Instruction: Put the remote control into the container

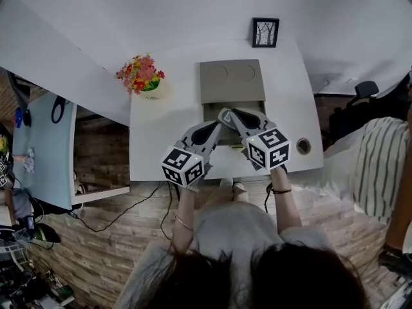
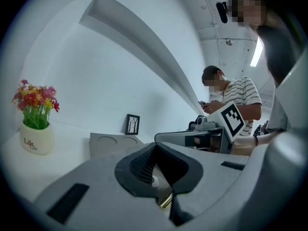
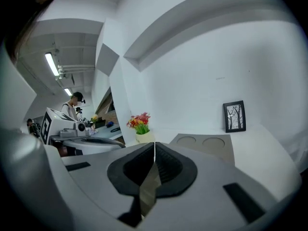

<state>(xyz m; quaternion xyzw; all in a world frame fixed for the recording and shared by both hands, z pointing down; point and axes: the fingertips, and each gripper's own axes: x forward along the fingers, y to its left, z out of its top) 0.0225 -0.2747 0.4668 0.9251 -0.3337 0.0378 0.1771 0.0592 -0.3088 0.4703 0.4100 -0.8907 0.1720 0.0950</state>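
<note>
The right gripper [image 3: 154, 150] has its jaws pressed together, with nothing in them. The left gripper [image 2: 156, 148] looks closed and empty too. Both hang over the near end of the grey container [image 1: 232, 81], in the middle of the tabletop [image 1: 161, 140]. They cover its open part, so the remote control cannot be seen.

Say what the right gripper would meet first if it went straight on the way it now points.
Probably the flower pot, almost dead ahead of the shut right gripper; depth is unclear, so the table might come first.
</note>
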